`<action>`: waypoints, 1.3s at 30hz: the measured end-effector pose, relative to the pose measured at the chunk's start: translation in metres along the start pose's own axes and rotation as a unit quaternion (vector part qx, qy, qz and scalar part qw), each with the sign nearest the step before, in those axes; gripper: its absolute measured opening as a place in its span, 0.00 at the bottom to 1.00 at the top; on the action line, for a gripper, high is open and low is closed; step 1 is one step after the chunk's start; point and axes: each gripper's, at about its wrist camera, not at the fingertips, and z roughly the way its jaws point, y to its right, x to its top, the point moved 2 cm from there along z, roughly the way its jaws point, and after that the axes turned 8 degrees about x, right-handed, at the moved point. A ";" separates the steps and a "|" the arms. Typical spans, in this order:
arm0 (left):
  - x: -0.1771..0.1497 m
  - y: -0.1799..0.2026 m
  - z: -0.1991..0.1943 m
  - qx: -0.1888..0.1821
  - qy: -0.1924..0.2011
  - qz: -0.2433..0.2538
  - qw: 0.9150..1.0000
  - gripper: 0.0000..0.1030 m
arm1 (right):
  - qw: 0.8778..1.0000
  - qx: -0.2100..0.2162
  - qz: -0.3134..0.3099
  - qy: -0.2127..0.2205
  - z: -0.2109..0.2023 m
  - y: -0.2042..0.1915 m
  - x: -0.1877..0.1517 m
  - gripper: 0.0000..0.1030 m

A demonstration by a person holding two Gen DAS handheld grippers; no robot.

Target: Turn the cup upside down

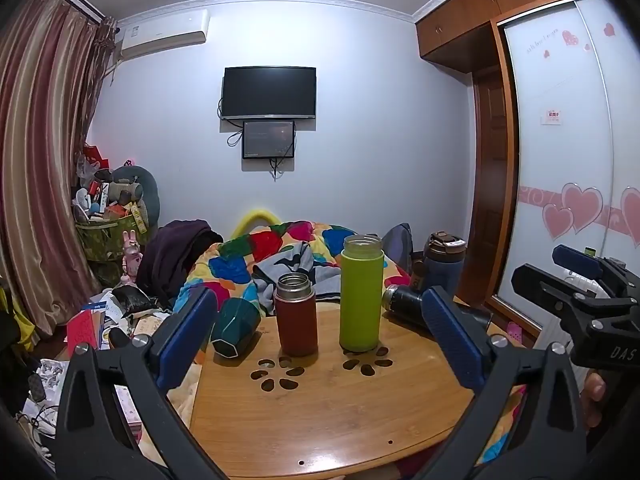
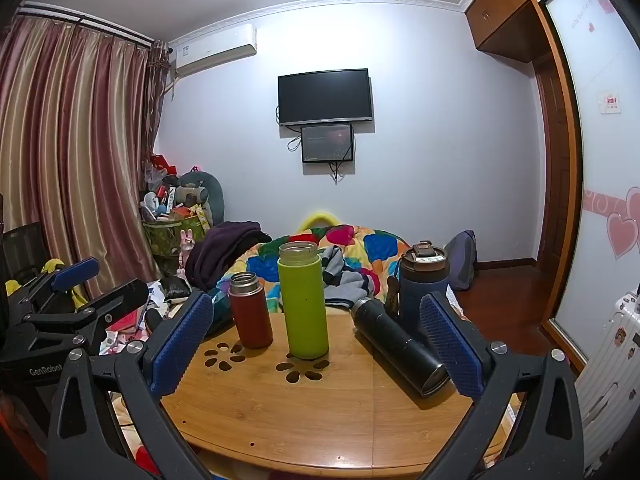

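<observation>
Both wide open, empty: left hand-held gripper (image 1: 320, 332) and right hand-held gripper (image 2: 316, 336) face the green cup (image 1: 361, 294), upright mid-frame on the counter (image 1: 332, 412).

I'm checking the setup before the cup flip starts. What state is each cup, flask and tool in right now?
Red flask: upright, lid off.
Green flask: upright, lid off.
Teal cup: on its side at the table edge.
Black flask: lying on its side.
Blue tumbler: upright, lid on.
Left tool: open, holding nothing.
Right tool: open, holding nothing.
</observation>
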 end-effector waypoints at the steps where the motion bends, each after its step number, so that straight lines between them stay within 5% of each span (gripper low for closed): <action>1: 0.000 0.000 0.000 0.000 0.001 0.001 1.000 1.00 | 1.000 0.000 0.000 0.000 0.000 0.000 0.000 1.00; 39: 0.003 -0.003 0.000 0.001 -0.002 0.002 1.000 1.00 | 1.000 0.000 -0.001 -0.001 0.000 0.000 0.001 1.00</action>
